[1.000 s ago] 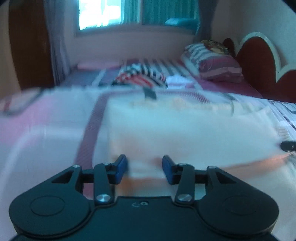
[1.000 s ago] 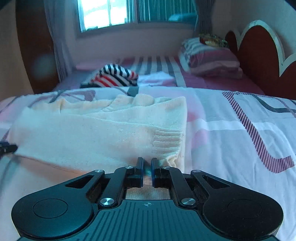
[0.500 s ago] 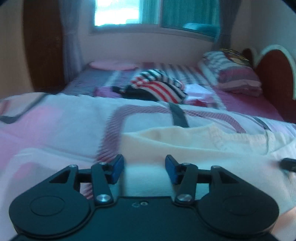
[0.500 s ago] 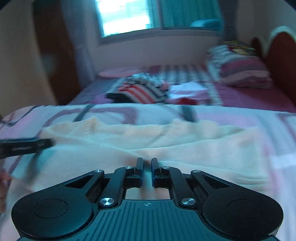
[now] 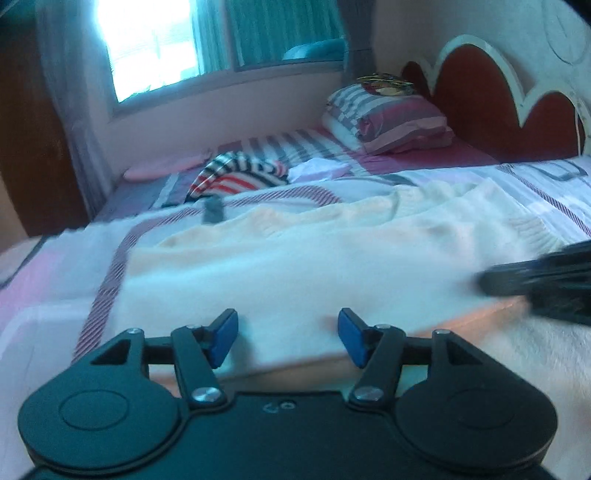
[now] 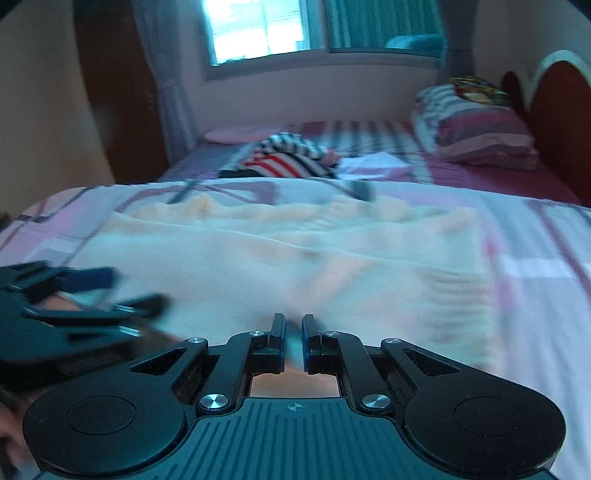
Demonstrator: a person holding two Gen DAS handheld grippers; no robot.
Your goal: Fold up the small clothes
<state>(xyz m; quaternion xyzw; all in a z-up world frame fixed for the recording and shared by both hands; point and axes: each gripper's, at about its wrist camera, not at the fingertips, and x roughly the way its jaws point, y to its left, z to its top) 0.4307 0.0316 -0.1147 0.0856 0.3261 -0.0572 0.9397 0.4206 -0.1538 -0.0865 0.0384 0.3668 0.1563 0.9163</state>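
Observation:
A cream knitted sweater [image 5: 314,258] lies folded into a wide band across the pink and white bedspread [image 5: 55,295]. My left gripper [image 5: 288,339] is at the sweater's near edge. Its blue pads [image 5: 223,338] stand wide apart and are opening, with the cloth's edge lying loose between them. My right gripper [image 6: 293,341] is shut on the near edge of the sweater [image 6: 295,258], a thin bit of cloth between its pads. Each gripper shows blurred in the other's view: the right gripper [image 5: 491,280] at the right, the left gripper [image 6: 122,291] at the left.
Further up the bed lie a heap of red, white and dark striped clothes [image 5: 240,173], a white folded cloth [image 5: 317,170] and stacked pillows [image 5: 391,122] against a red headboard [image 5: 480,92]. A window [image 6: 266,29] is behind. A hand [image 6: 11,443] shows at the lower left.
The left gripper's jaws have spread wider and it has swung over the sweater's near edge. The right gripper stayed shut and shifted; the two grippers now look closer together.

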